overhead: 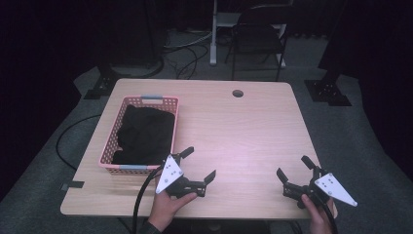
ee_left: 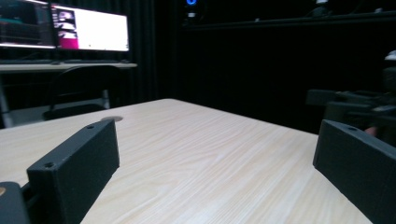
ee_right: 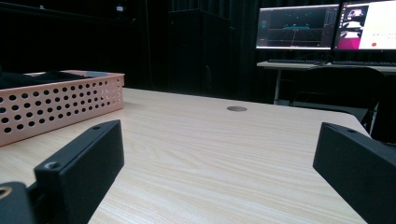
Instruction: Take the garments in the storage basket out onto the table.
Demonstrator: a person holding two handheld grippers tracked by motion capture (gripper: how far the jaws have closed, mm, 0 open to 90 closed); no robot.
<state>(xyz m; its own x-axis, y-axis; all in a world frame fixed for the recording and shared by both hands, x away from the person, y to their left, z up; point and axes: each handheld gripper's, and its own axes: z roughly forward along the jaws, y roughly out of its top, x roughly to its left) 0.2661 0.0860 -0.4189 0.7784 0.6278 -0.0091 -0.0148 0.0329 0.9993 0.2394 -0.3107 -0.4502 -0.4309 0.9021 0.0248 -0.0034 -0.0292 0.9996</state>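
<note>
A pink perforated basket (overhead: 111, 146) sits on the left part of the wooden table (overhead: 243, 126), and a black cloth (overhead: 146, 131) lies bunched inside it. My left gripper (overhead: 200, 162) is held low over the table's front edge, just right of the basket's near corner, open with nothing between its jaws. My right gripper (overhead: 292, 166) hovers near the front right corner, also open and holding nothing. In the right gripper view the basket (ee_right: 60, 105) stands off to the left with the cloth (ee_right: 37, 77) showing above its rim. The left gripper view looks across bare wood between the wide-apart jaws.
A round cable hole (overhead: 237, 93) is cut into the table near its far edge. A black chair (overhead: 258, 34) and a white post stand behind the table. Lit monitors (ee_right: 299, 28) sit on a desk beyond. Cables lie on the grey floor.
</note>
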